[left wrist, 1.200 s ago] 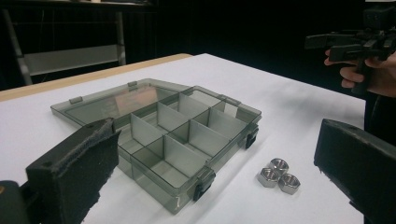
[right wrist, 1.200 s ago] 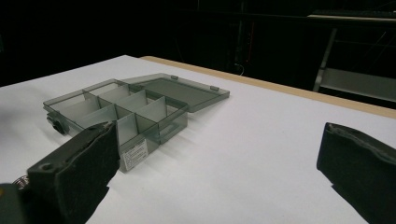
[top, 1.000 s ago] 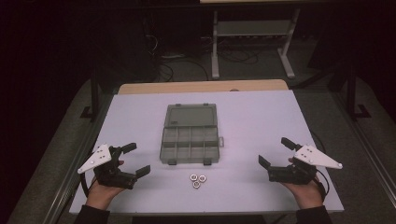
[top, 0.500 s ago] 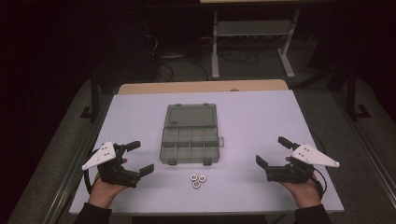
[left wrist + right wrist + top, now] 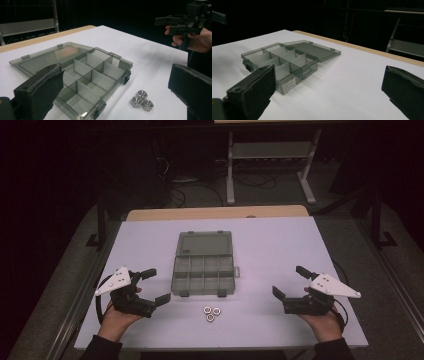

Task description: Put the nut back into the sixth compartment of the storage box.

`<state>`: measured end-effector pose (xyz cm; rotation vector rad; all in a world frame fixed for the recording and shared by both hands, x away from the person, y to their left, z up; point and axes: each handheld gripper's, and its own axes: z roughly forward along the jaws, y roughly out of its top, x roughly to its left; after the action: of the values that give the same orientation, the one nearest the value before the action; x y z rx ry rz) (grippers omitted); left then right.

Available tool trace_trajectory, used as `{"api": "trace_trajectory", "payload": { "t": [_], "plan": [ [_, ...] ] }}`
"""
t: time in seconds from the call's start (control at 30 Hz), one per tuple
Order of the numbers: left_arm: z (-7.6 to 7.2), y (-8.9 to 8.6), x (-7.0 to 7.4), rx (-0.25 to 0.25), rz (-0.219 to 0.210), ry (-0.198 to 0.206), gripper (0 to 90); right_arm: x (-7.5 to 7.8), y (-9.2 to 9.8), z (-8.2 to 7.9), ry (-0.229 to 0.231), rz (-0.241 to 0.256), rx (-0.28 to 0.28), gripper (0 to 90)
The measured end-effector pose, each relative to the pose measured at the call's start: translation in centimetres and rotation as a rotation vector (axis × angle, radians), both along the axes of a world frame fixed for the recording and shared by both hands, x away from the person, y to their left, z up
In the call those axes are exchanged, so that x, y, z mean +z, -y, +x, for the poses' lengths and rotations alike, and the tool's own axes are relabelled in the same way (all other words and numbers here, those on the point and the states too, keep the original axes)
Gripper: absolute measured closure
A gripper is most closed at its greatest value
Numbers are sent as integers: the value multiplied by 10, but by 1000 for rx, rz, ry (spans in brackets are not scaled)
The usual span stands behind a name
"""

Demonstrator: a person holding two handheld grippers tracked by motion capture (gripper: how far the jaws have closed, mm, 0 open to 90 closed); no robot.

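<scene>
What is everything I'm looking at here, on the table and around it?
compartment box: one, smoky grey clear plastic, lid open flat, middle of the table, compartments look empty
nuts: three, silver metal, clustered on the table just in front of the box
table: one, white top with a wooden strip along the far edge
metal stand: one, pale grey, on the floor behind the table
cables: several, dark, on the floor behind the table
left gripper: one, black, open, left of the box, held in a hand
right gripper: one, black, open, right of the box, held in a hand
</scene>
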<state>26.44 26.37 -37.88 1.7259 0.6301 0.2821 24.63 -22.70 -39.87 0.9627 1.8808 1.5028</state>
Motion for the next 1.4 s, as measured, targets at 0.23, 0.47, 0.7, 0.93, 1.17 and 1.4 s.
{"api": "trace_trajectory", "payload": {
  "t": [0.23,0.47,0.7,0.93,1.17,1.4],
  "plan": [
    [4,5,5,0,-25,10,0,0,-1,0,1,-6,6,0],
    [9,12,7,-20,-19,2,0,0,-2,0,-2,-8,9,0],
    [13,22,8,-28,-13,2,0,0,-2,1,-2,-5,9,0],
    [17,31,10,-38,3,5,0,0,-3,1,1,-2,11,0],
    [21,44,10,-58,8,8,0,0,-3,1,-1,-2,11,0],
    [22,57,11,-85,29,30,0,0,-4,1,-6,3,13,0]
  ]
}}
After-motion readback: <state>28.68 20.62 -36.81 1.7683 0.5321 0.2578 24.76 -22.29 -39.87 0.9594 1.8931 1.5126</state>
